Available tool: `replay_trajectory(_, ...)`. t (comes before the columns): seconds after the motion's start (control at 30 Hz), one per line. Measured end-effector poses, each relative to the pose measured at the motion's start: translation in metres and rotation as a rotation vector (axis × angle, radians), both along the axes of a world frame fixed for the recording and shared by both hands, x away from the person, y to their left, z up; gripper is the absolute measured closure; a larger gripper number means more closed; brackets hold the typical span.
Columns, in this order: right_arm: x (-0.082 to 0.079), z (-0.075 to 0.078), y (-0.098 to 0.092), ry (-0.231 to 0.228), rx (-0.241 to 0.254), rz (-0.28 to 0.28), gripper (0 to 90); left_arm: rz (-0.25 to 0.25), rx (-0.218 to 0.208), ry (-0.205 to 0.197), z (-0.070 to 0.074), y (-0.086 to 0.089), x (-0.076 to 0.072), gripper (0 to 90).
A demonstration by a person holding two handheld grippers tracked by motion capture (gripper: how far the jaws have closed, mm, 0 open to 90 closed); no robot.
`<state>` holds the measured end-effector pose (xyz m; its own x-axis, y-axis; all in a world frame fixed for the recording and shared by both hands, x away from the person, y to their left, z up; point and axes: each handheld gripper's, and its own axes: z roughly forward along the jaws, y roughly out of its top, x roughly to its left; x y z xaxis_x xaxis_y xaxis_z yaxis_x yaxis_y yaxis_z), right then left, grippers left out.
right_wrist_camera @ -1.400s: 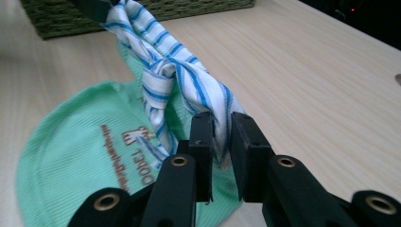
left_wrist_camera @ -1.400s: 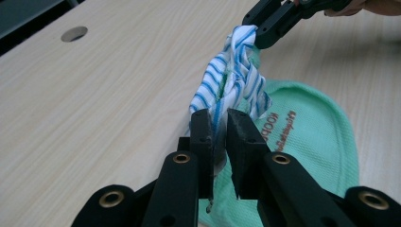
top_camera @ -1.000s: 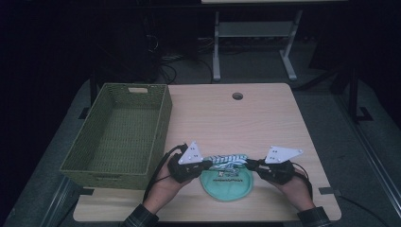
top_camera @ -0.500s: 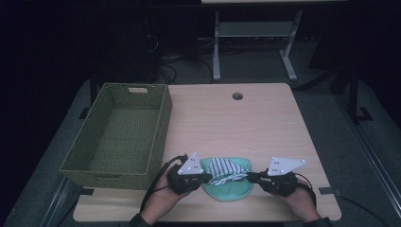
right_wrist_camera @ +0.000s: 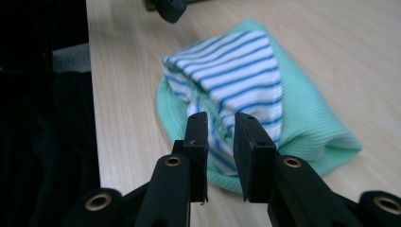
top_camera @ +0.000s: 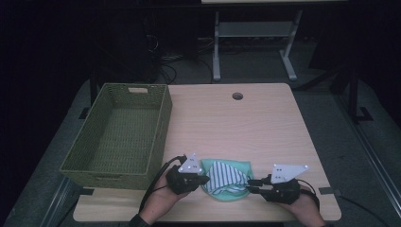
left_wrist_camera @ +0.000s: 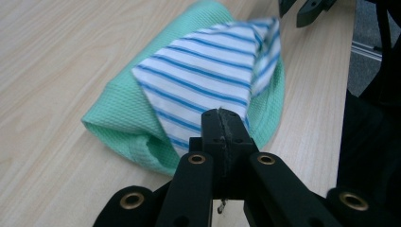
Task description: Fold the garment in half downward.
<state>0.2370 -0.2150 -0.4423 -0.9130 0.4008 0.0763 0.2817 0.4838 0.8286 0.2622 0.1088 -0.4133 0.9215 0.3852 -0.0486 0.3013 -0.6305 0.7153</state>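
cloth bundle [top_camera: 227,177] near table [top_camera: 246,123] front edge | left tool [top_camera: 202,179] pressed together | right tool [top_camera: 249,185] parting

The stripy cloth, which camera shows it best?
The left gripper view: the stripy cloth lies large and sharp there, its blue lines clear, folded inside the green cloth. The right gripper view shows it close too, partly behind the jaws. The high view shows it small, between both grippers.
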Motion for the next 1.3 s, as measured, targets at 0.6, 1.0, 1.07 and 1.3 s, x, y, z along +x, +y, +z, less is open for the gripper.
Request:
replay_trajectory(0.6, 0.081, 0.012, 0.018, 0.014, -0.03, -0.12, 90.0, 0.077, -0.003, -0.003, 0.003, -0.03, 0.067, 89.6)
replay_trajectory(1.0, 0.081, -0.022, 0.039, 0.102, -0.165, -0.07, 90.0, 0.052, 0.122, 0.05, -0.033, -0.043, 0.069, 89.6)
replay_trajectory(1.07, 0.08, -0.024, 0.039, 0.093, -0.161, -0.064, 90.0, 0.045, 0.15, 0.051, -0.04, -0.046, 0.069, 89.6)
replay_trajectory(1.3, 0.077, -0.023, 0.039, 0.075, -0.181, -0.074, 90.0, 0.044, 0.165, -0.003, -0.043, -0.05, 0.08, 89.8)
